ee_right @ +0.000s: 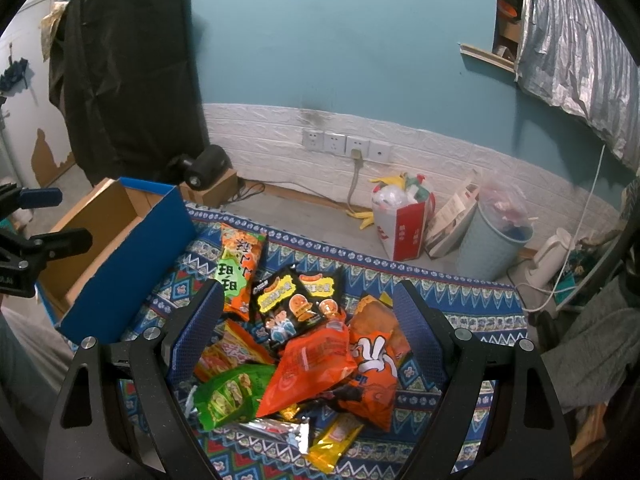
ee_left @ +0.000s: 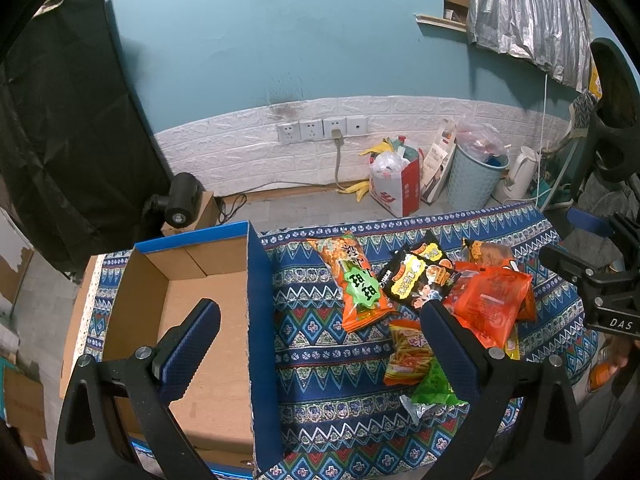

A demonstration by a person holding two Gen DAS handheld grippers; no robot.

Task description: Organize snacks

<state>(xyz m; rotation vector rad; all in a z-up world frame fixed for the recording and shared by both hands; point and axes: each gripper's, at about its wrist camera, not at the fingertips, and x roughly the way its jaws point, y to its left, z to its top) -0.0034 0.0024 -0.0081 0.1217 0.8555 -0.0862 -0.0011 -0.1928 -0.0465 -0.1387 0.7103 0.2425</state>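
A pile of snack packets lies on the patterned cloth: a long orange and green packet (ee_left: 356,284) (ee_right: 239,268), a black packet (ee_left: 416,280) (ee_right: 298,304), an orange-red packet (ee_left: 490,304) (ee_right: 316,364), a green packet (ee_right: 228,396) and others. An open cardboard box (ee_left: 208,312) with blue outer walls (ee_right: 132,264) stands left of them and looks empty. My left gripper (ee_left: 320,332) is open and empty, straddling the box's right wall. My right gripper (ee_right: 308,320) is open and empty above the pile.
The blue patterned cloth (ee_left: 320,344) covers the table. Beyond its far edge are a red and white bag of rubbish (ee_left: 394,188), a light blue bin (ee_left: 474,180), a white kettle (ee_left: 520,172) and a black covered object (ee_left: 68,120) at left.
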